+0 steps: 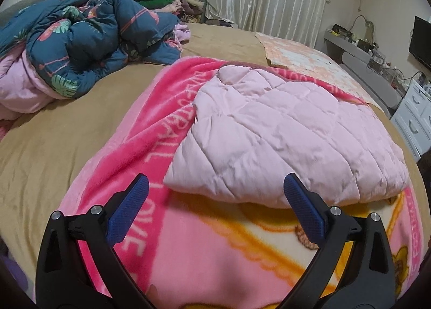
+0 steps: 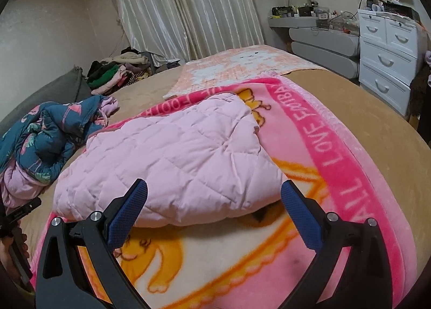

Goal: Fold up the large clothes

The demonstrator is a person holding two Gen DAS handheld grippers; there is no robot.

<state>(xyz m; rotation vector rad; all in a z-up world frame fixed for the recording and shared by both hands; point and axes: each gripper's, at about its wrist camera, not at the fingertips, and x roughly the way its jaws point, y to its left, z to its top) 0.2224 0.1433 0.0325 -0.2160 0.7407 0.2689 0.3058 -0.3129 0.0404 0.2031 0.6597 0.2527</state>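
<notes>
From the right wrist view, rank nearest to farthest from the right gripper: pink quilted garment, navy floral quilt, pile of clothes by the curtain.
From the right gripper:
1. Pink quilted garment, straight ahead.
2. Navy floral quilt, left.
3. Pile of clothes, far left, at the curtain.

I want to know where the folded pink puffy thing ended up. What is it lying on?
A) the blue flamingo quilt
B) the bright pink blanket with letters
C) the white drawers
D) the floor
B: the folded pale pink quilted garment lies on the bright pink blanket, while the blue quilt sits apart.
</notes>
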